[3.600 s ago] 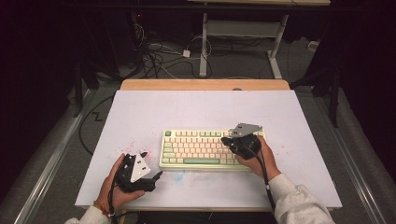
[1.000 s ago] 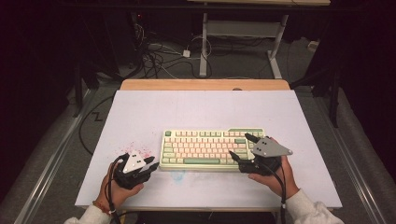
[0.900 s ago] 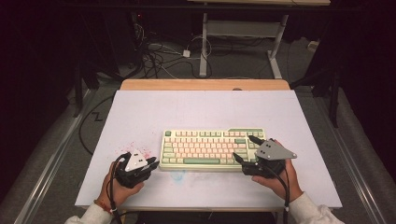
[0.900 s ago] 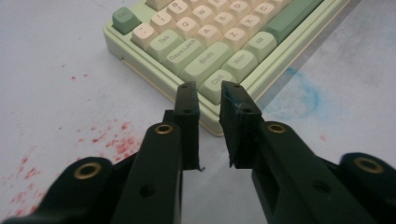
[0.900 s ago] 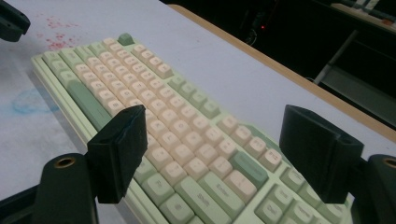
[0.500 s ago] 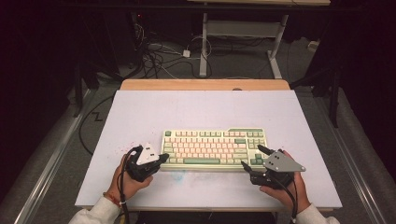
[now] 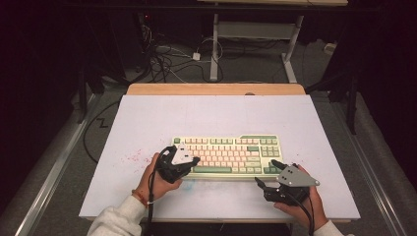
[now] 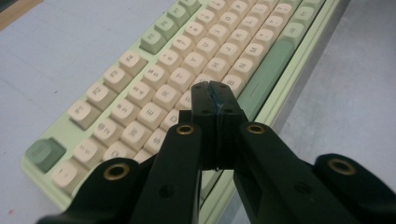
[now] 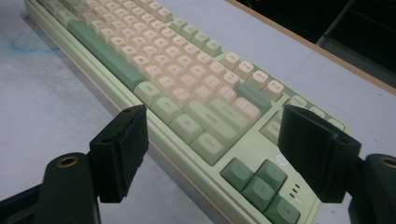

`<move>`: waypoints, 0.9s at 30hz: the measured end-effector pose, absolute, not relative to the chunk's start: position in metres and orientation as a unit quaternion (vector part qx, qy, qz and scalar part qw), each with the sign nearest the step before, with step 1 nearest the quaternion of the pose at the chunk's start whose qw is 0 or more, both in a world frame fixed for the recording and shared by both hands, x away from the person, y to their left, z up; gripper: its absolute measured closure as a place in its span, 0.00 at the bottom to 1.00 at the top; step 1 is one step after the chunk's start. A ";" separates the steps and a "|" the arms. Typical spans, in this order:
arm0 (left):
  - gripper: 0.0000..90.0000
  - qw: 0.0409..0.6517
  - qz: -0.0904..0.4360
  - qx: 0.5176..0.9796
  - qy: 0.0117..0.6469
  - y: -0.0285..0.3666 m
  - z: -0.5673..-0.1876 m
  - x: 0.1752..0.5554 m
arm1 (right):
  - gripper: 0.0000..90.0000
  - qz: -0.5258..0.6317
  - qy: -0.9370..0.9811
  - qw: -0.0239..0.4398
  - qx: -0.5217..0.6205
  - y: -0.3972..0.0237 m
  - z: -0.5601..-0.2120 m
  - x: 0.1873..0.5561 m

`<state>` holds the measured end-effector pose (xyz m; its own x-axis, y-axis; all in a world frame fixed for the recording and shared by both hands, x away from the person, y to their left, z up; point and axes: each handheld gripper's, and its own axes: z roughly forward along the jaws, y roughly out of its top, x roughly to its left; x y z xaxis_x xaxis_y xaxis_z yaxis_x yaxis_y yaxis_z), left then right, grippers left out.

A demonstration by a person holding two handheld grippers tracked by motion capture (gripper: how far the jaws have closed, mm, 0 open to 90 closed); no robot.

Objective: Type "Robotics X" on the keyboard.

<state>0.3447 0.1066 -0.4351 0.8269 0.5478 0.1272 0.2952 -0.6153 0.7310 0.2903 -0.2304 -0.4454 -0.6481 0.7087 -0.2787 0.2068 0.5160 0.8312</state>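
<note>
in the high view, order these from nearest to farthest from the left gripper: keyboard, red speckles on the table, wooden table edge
From the left gripper:
1. keyboard, right under its tips, at its left end.
2. red speckles, just to its left on the table.
3. wooden table edge, at the far side.

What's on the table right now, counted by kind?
Keyboards: 1, the green and cream keyboard
Grippers: 2, the left gripper with jaws shut over the keys, the right gripper with jaws open at the keyboard's near right corner
Hands: 2, the left hand and the right hand
Total: 5
</note>
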 end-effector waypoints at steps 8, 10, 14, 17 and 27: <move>0.97 0.358 0.158 0.892 0.225 0.080 -0.439 0.354 | 0.27 0.396 0.823 0.311 0.264 -0.224 -0.447 0.287; 0.97 0.353 0.156 0.896 0.221 0.077 -0.441 0.355 | 0.27 0.395 0.824 0.309 0.263 -0.224 -0.447 0.287; 0.96 0.343 0.153 0.900 0.219 0.072 -0.446 0.358 | 0.27 0.394 0.825 0.310 0.262 -0.224 -0.447 0.287; 0.96 0.338 0.151 0.903 0.220 0.069 -0.449 0.361 | 0.27 0.394 0.825 0.309 0.262 -0.224 -0.447 0.287; 0.94 0.332 0.159 0.903 0.221 0.064 -0.451 0.365 | 0.27 0.392 0.828 0.305 0.260 -0.223 -0.448 0.288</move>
